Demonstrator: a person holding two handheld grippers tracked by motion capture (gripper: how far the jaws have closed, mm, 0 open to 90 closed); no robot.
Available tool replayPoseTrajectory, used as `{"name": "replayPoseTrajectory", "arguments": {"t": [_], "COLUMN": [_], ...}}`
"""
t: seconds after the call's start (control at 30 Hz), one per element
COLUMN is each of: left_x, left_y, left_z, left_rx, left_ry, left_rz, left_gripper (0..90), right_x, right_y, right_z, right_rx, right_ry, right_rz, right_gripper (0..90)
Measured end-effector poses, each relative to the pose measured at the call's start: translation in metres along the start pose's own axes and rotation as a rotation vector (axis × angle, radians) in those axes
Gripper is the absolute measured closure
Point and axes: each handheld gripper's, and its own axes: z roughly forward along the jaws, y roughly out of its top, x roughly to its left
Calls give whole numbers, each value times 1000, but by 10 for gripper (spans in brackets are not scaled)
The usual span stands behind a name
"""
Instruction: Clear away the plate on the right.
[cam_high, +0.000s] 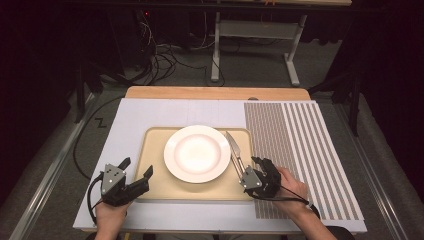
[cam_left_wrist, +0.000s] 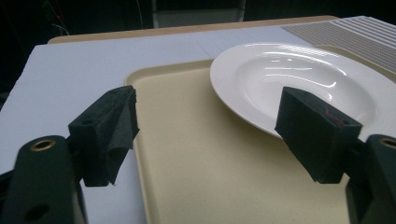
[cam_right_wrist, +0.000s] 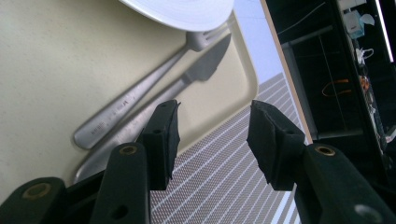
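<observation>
The right gripper (cam_right_wrist: 212, 140) sits with its jaws parted and nothing between them, hanging just over the right rim of the tray (cam_right_wrist: 243, 74), where the fork (cam_right_wrist: 140, 93) and knife (cam_right_wrist: 187, 79) lie side by side, handles toward us. They are tucked against the white plate (cam_high: 197, 153), the fork's tines slipping under its edge, so this reads as a place setting being laid, cutlery to the right of the dish. There is stamped lettering on the fork handle, too small to read. The striped mat (cam_high: 300, 150) runs beneath the jaws' outer side. Over on the left, the left gripper (cam_left_wrist: 208, 135) is spread wide and empty, hovering by the tray's near left corner, pointed across the bare tray toward the plate, well clear of the cutlery, likely just waiting.
</observation>
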Motion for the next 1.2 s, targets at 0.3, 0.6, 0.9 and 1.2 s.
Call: {"name": "replayPoseTrajectory", "arguments": {"t": [0.3,0.6,0.9,1.2], "left_x": [-1,0,-1,-2], "left_y": [1,2,5,5], "left_z": [2,5,12,14], "left_rx": [0,0,3,9], "left_ry": [-6,-12,-25,-31], "left_rz": [4,5,15,11], "left_gripper": [221,221,221,221], "right_x": [-15,-31,-45,-63], "right_y": [-15,-31,-62,-107], "right_z": [-2,-4,-8,-19], "right_rx": [0,-15,-37,-87], "right_ry": [-7,-4,4,26], "right_rz": [70,184,338,572], "right_gripper": [522,510,493,469]}}
